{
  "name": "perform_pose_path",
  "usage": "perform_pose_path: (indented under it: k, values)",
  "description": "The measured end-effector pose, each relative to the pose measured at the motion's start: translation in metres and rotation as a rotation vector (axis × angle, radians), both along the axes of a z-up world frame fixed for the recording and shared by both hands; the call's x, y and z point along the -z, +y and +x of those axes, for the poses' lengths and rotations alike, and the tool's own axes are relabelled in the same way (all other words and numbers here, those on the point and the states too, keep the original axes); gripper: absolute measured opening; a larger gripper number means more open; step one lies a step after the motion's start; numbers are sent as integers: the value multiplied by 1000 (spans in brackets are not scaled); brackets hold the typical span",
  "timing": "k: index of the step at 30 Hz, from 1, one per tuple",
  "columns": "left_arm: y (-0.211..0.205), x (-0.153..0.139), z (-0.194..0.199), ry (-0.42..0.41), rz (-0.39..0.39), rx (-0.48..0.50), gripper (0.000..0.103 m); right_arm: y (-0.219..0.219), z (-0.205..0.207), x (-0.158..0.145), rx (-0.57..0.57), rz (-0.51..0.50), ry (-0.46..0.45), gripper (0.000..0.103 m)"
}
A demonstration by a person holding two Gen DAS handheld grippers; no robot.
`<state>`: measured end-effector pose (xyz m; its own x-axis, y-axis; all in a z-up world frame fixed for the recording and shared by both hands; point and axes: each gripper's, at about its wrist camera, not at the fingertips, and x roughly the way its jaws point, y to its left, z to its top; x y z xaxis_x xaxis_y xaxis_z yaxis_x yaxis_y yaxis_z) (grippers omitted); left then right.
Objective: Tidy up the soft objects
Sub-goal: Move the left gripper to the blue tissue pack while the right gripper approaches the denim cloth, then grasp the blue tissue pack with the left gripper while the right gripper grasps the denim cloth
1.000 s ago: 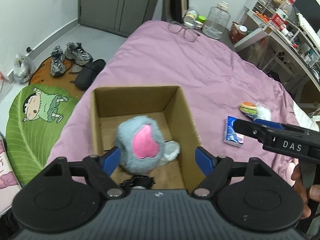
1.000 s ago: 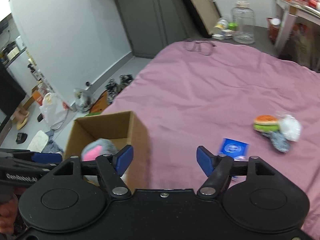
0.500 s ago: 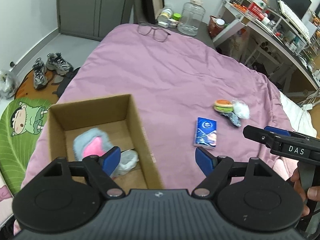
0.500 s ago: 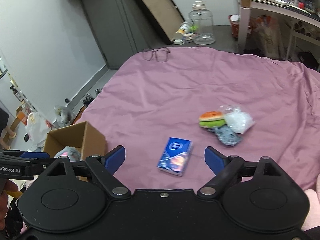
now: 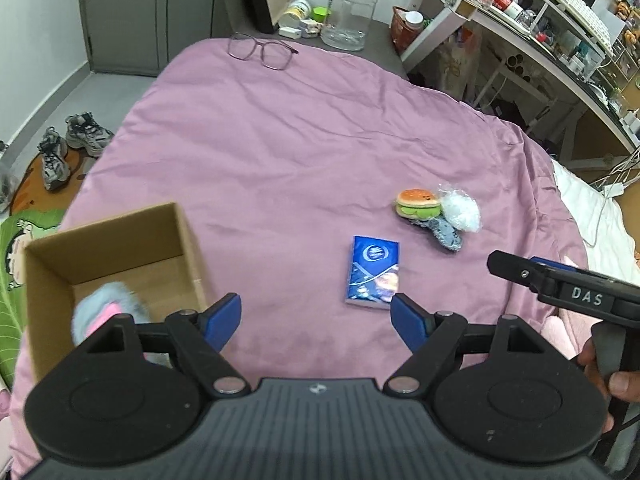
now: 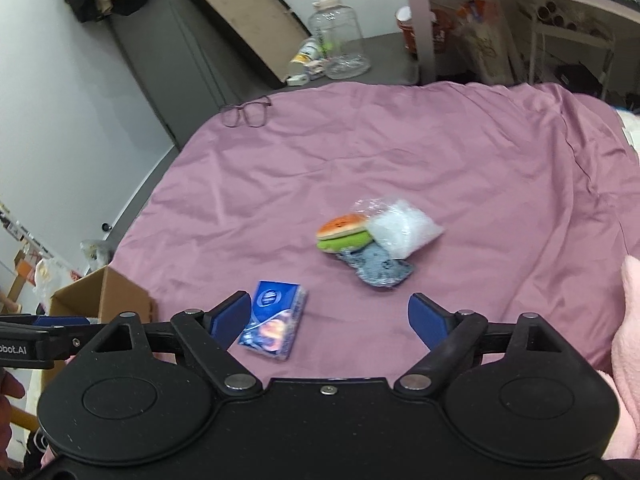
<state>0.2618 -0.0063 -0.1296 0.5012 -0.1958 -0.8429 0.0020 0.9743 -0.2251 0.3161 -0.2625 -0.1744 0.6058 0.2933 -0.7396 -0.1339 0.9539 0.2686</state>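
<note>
A cardboard box sits on the pink bed at the left, with a grey and pink plush toy inside. A blue tissue pack lies in the middle of the bed. Beyond it are a burger plush, a clear bag with white filling and a blue-grey cloth item. My left gripper is open and empty, above the bed between box and pack. My right gripper is open and empty, just in front of the tissue pack and burger plush.
Glasses lie at the bed's far end. A glass jar and small bottles stand on the floor beyond. A cluttered desk runs along the right. Shoes lie on the floor left. A pink fluffy cloth lies at the near right.
Both grippers have swung right, away from the box toward the tissue pack and burger plush. The plush toy stays in the box.
</note>
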Motion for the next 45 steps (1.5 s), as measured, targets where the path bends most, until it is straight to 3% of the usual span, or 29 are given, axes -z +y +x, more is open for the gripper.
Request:
perform_pose_path:
  k: [3,10,16,34,38,40,42,45]
  values:
    - [-11,7,10,15,-10,9,81,-7,7,10,10,-1,10,80]
    - [-34,29,34,50,7,34,81,-26,28,38,49,67,50,63]
    - [-46,55,59,92,-8,30,80,-34,43,63,75,122,74,57]
    - [-70,111,96,192,-23,84,80,-40,75,94,91,146,95,56]
    - [-71,114,96,188,-30,94,75,-37,77,95,81,131,89,55]
    - [-73,114,95,179,-34,109,67,-34,77,95,69,123,85,39]
    - [-74,114,94,185,-40,117,51,-34,77,96,58,135,91,32]
    - [-73,110,89,177,-52,121,50,-34,76,95,51,140,95,25]
